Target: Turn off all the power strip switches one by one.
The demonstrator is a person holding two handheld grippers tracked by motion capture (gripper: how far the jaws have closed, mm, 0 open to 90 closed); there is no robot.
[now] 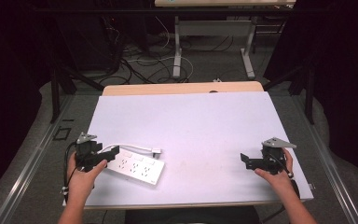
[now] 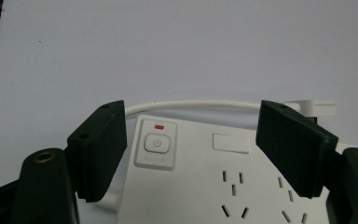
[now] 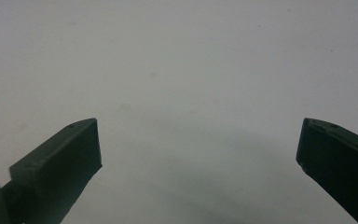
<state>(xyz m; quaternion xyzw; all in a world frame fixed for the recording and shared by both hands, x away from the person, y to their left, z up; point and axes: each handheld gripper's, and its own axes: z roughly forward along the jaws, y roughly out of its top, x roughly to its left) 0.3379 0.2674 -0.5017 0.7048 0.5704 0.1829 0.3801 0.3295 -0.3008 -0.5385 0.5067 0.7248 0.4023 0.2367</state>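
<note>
White power strip (image 1: 137,166) near bench (image 1: 191,121) front-left corner, between spread jaws of left hand-held gripper (image 1: 106,154). Right hand-held gripper (image 1: 248,160) spread, empty. Probably rigid, light, smooth; best gripped across narrow sides.

White table (image 1: 205,121), bg floor w/ cables (image 1: 140,63) – desk legs (image 1: 178,46)

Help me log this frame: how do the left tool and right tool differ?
The left tool sits at the white power strip, its jaws either side of the switch end; the right tool has bare table between its jaws. Both are open and hand-held.
</note>
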